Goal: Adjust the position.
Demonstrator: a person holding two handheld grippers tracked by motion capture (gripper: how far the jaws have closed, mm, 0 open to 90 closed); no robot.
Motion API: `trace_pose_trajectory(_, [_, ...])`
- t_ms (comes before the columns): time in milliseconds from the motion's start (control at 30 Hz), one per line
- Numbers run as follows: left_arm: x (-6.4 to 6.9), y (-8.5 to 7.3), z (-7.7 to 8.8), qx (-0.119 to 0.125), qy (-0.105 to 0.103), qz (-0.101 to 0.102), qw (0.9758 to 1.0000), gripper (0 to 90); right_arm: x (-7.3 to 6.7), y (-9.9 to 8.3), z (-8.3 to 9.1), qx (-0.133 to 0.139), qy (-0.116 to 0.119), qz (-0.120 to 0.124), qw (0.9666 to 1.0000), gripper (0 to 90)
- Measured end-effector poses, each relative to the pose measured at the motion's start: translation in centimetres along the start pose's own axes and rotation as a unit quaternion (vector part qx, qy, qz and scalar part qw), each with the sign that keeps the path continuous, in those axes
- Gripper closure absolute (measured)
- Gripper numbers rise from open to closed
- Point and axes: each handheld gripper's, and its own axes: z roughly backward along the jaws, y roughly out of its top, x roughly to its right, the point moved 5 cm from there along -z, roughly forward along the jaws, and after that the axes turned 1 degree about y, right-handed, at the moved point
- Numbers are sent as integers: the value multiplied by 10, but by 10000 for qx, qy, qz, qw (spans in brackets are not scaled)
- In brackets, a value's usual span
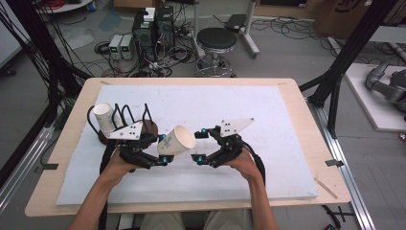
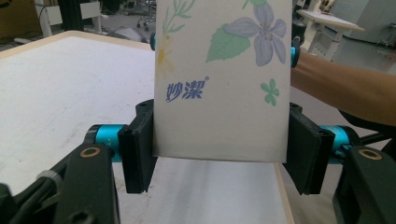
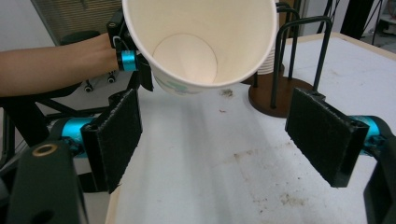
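A white paper cup [image 1: 178,140] with a floral print lies tilted on its side above the white mat, its open mouth toward the right. My left gripper [image 1: 164,149] is shut on the cup's lower part; in the left gripper view both pads [image 2: 137,154] press the sides of the cup [image 2: 219,93]. My right gripper [image 1: 200,144] stands open just right of the cup's mouth, with nothing between its pads [image 3: 116,135]. In the right gripper view the cup's mouth [image 3: 201,42] faces me above and beyond the jaws of that gripper [image 3: 222,135].
A black wire cup rack on a round wooden base [image 1: 148,128] stands at the mat's left, with another white cup [image 1: 103,118] on it; the same rack [image 3: 280,93] appears in the right gripper view. The white mat [image 1: 268,115] covers most of the wooden table.
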Motion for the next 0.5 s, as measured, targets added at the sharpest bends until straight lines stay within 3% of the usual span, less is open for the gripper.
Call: trace_pose_trajectory(500, [4, 3, -12, 2, -119, -89, 9999, 357, -3, 3, -10, 7, 120, 36, 9999, 191])
